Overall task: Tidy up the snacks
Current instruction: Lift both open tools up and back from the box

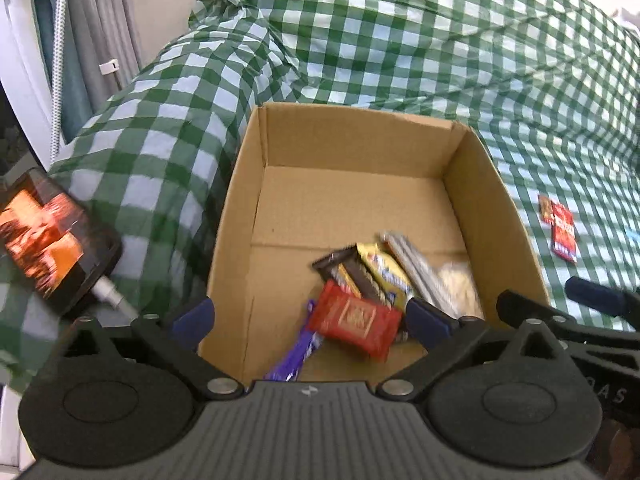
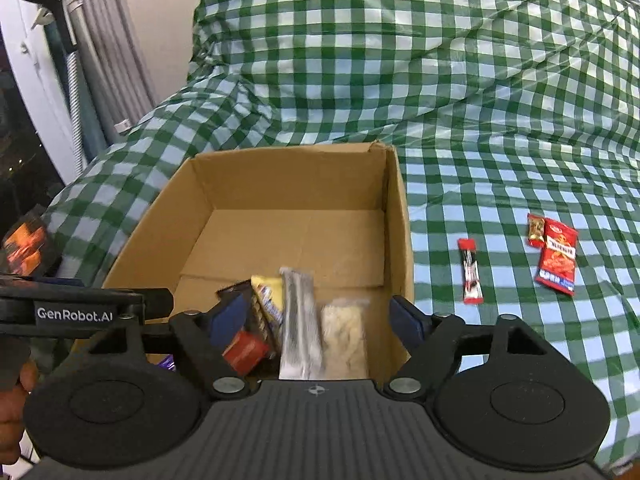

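**Both grippers wide over the snack box**

Left gripper (image 1: 310,314): jaws spread wide, nothing pinched. The red snack packet (image 1: 356,320) sits between the blue pads but clear of both, blurred, low in the cardboard box (image 1: 228,216); can't tell if it is resting or still in the air. Right gripper (image 2: 318,320): jaws also wide, holding nothing; the silver packet (image 2: 300,320) and the clear bag of pale pieces (image 2: 346,332) lie side by side in the box below it, untouched by the pads.

Box interior, near end: a purple wrapper (image 1: 294,356) by the near wall, a dark brown bar (image 1: 352,270) and a yellow packet (image 1: 384,270) overlapping next to the silver one. Far half of the box floor is bare cardboard.

Outside the box, on the green checked cloth (image 2: 500,168) to the right: a slim red and white stick packet (image 2: 470,272) near the box wall, further out a big red pouch (image 2: 558,260) touching a small red and gold candy (image 2: 535,230).

Left of the box: a phone (image 1: 44,236) with a lit screen and a white cable plugged in.
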A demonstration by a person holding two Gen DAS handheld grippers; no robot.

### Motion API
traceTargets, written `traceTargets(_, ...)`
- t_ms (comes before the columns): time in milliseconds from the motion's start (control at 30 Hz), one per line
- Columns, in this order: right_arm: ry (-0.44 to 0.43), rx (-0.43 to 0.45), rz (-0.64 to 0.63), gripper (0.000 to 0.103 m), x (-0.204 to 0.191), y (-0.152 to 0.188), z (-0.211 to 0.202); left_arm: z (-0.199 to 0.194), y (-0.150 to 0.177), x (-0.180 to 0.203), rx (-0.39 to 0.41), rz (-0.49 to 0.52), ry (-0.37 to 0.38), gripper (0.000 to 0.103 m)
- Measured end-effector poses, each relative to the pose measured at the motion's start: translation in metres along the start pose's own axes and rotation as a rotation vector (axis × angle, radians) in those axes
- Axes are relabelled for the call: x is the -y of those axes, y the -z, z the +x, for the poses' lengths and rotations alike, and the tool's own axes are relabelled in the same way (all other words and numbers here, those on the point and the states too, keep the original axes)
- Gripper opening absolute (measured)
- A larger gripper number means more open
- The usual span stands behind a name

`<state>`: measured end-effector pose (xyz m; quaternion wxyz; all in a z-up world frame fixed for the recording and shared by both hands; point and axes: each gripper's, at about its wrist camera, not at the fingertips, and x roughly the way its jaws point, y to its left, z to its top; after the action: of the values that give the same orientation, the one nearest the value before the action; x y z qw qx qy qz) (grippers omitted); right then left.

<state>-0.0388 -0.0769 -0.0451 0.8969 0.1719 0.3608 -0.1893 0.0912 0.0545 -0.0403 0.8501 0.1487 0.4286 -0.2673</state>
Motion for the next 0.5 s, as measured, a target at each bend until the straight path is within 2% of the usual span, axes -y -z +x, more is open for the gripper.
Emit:
traceTargets(200, 0.005, 0.016, 0.007, 0.089, -0.010, 0.023, -0.050, -0.046, 0.030, 0.001, 0.029, -0.006, 0.002, 0.102)
traceTargets(500, 0.031, 0.155, -0.030, 0.092, -0.025, 0.047, -0.121, -0.114, 0.062, 0.005, 0.172, -0.015, -0.028, 0.103)
